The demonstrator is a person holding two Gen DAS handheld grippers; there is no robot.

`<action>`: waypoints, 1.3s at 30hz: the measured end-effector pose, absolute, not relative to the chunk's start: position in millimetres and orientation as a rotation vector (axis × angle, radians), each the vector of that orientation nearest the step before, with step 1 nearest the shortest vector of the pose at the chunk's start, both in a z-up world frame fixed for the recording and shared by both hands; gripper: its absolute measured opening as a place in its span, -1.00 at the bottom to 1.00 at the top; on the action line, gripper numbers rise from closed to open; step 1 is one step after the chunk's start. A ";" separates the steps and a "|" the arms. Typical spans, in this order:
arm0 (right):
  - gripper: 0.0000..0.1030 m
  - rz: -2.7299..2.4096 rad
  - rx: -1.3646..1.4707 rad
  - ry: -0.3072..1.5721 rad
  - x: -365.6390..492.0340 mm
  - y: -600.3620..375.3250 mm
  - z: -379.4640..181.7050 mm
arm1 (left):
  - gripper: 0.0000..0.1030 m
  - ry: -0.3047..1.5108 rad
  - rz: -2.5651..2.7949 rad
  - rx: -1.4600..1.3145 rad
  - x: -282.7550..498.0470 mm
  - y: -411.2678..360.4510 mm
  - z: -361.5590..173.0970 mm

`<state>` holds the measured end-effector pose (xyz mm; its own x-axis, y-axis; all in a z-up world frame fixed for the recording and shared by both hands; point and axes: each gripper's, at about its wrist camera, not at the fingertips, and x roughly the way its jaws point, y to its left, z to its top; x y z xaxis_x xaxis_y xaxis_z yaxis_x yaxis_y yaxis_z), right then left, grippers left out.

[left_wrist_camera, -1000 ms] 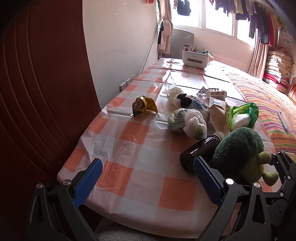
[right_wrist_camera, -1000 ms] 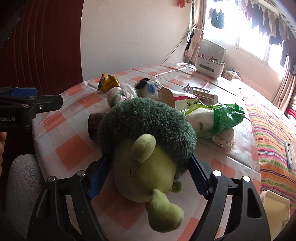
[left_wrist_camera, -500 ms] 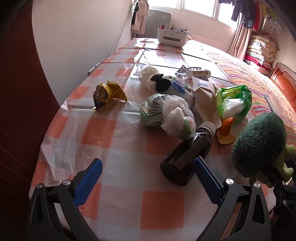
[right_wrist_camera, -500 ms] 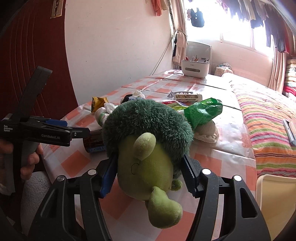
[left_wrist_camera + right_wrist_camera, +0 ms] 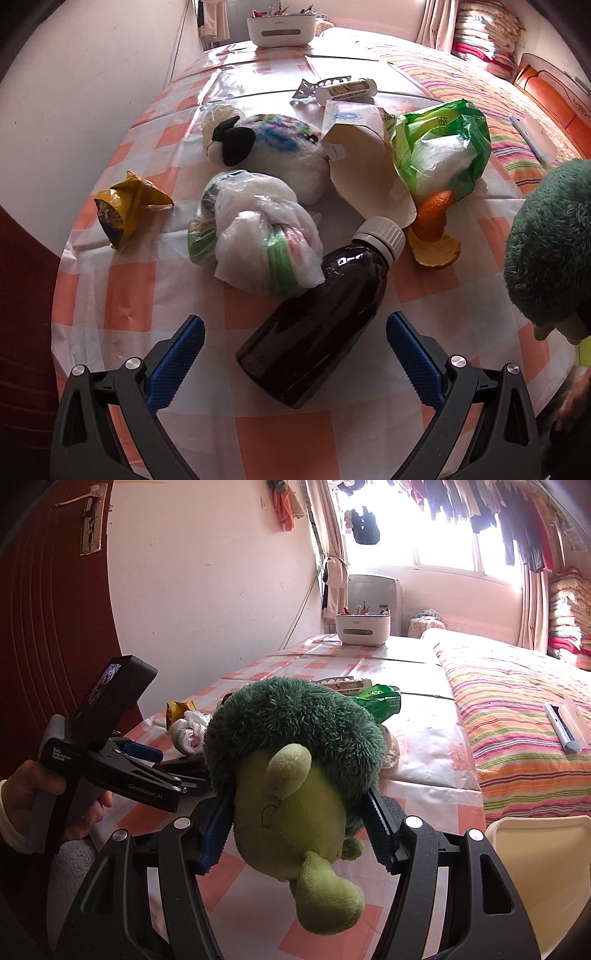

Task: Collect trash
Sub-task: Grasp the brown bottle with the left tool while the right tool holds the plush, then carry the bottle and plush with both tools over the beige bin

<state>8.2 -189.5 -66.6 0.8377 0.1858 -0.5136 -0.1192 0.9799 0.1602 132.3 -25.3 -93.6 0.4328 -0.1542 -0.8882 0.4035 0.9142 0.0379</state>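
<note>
We find the right hand-held gripper (image 5: pixel 295 834) clamped on the broccoli plush (image 5: pixel 295 768); the left hand-held gripper (image 5: pixel 295 343) gapes wide above the brown bottle (image 5: pixel 317 325).

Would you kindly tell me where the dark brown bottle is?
In the left wrist view, the dark brown bottle lies centrally on the checked tablecloth, against the knotted white plastic bag.

On the black body of the left gripper (image 5: pixel 110 760), seen from the right wrist view, white lettering reads "Data Acquisition System" on the upper block near the hand, and "GenRobot.AI" runs along the arm below it. The white organiser box (image 5: pixel 362 628) at the far end of the table carries a small grey brand mark on its front, too small to read. Print on the green plastic bag (image 5: pixel 439 147) is illegible.
</note>
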 end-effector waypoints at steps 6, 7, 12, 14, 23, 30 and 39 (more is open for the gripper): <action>0.21 0.121 0.154 0.539 1.6 -201.5 -64.8 | 0.28 1.108 -0.372 0.286 126.3 -43.5 -101.5; 0.21 0.118 0.160 0.538 0.7 -204.2 -64.5 | 0.16 1.113 -0.376 0.274 126.8 -44.3 -101.0; 0.23 0.072 0.182 0.518 -6.5 -220.3 -62.9 | 0.06 1.091 -0.356 0.251 125.7 -50.4 -101.0; 0.23 0.052 0.193 0.509 -9.1 -227.4 -62.4 | 0.00 1.075 -0.350 0.234 122.9 -51.0 -101.1; 0.23 -0.024 0.219 0.487 -17.2 -250.1 -61.9 | -0.05 0.973 -0.327 0.138 105.3 -49.0 -96.6; 0.23 -0.048 0.224 0.471 -22.1 -255.7 -61.6 | -0.11 0.890 -0.313 0.132 90.2 -50.6 -85.3; 0.23 -0.047 0.217 0.468 -24.8 -251.9 -64.2 | -0.18 0.867 -0.295 0.081 87.9 -38.4 -91.8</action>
